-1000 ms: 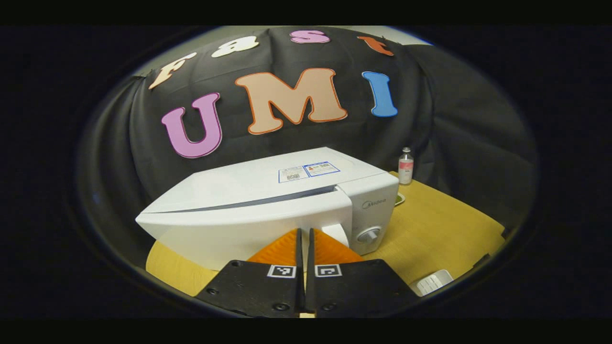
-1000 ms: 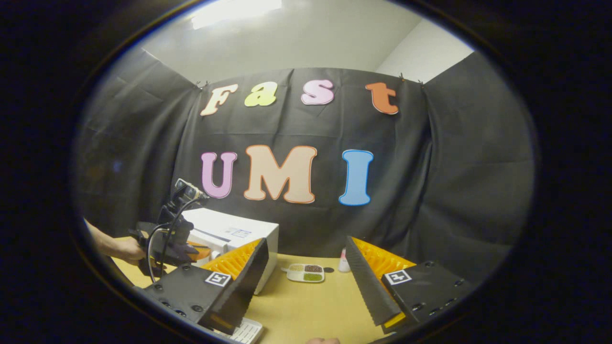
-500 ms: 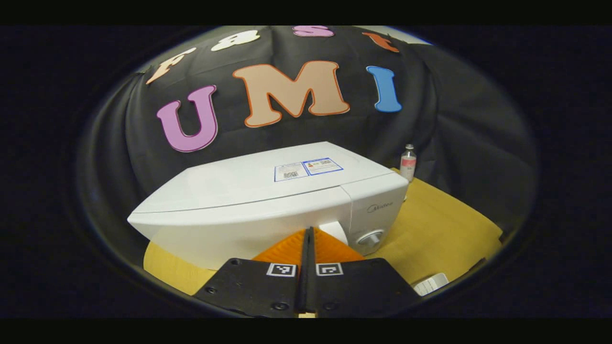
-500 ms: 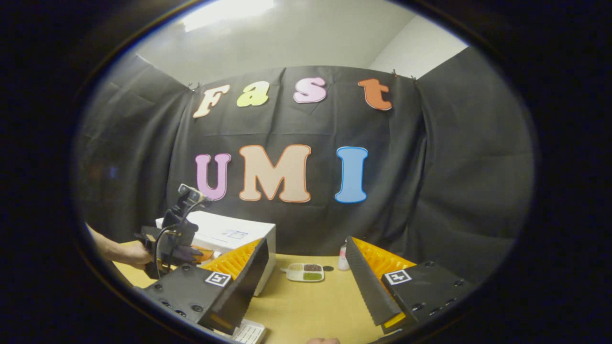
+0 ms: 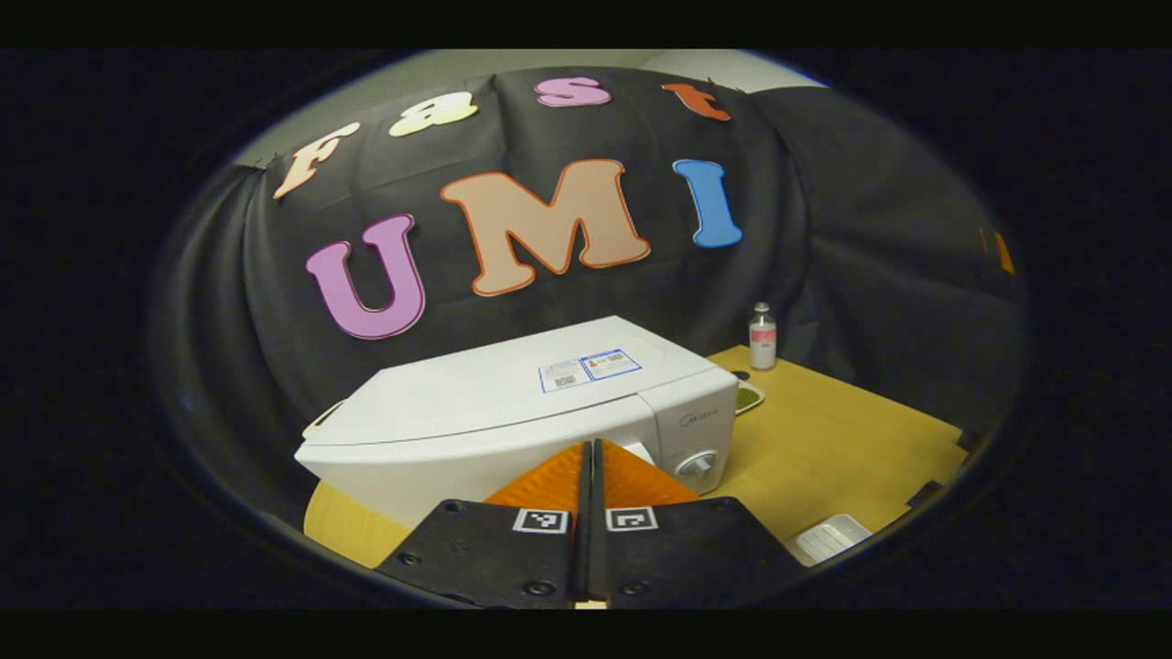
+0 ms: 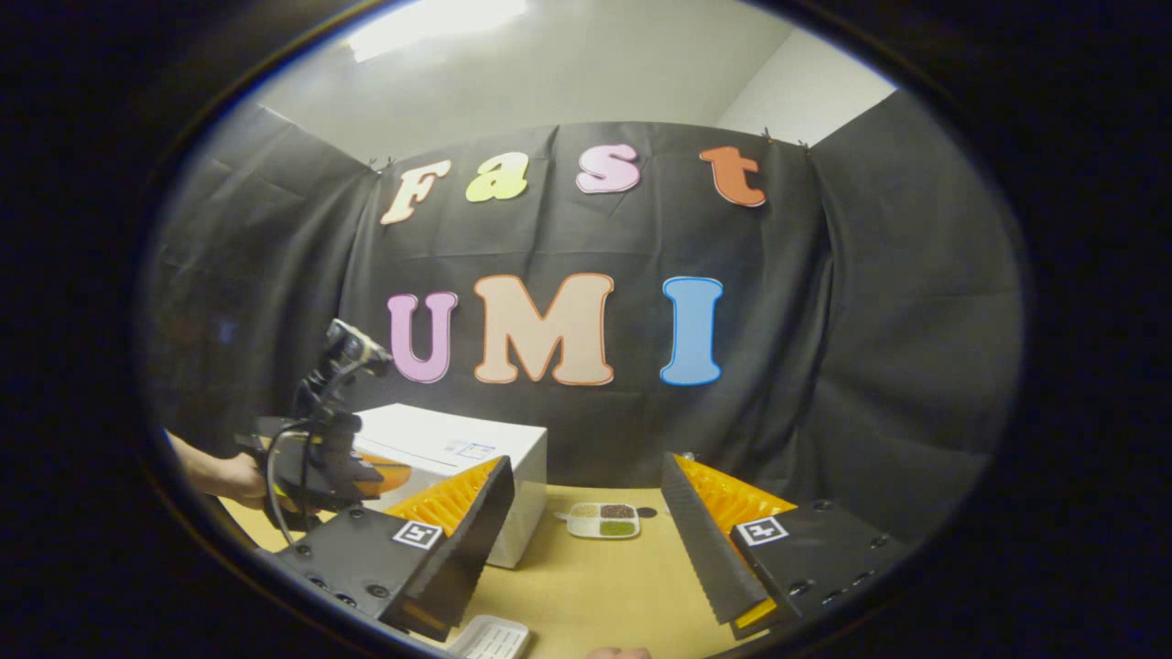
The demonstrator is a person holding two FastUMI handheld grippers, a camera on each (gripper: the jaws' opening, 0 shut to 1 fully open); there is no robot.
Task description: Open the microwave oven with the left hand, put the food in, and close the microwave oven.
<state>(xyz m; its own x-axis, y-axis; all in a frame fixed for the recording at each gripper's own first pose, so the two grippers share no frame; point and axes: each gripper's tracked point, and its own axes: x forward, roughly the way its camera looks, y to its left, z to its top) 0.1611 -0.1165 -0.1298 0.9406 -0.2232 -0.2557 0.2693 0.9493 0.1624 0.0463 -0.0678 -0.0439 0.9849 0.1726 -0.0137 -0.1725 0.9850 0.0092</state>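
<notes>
We find the left gripper (image 5: pixel 587 448) with its two fingers pressed flat together and nothing between them, its tips pointing at the front face of the microwave oven (image 5: pixel 513 412). The oven stands directly ahead of this gripper with its door shut; whether the tips touch the door we cannot tell. The control knob (image 5: pixel 698 463) sits just to the right of the tips. Farther right and beyond the oven we note a small bottle (image 5: pixel 762 336) upright on the bench (image 5: pixel 842 448), and the edge of the food tray (image 5: pixel 749 397) beside the oven's far corner. A white ribbed item (image 5: pixel 829 538) lies on the bench to the near right.

We find the right gripper (image 6: pixel 586 499) with its fingers spread wide, holding nothing. Ahead of it, between the two fingers, the food tray (image 6: pixel 602 520) rests on the bench, outside the oven (image 6: pixel 458 458). To its left a hand (image 6: pixel 224 476) holds the left gripper (image 6: pixel 371 476) at the oven's front.
</notes>
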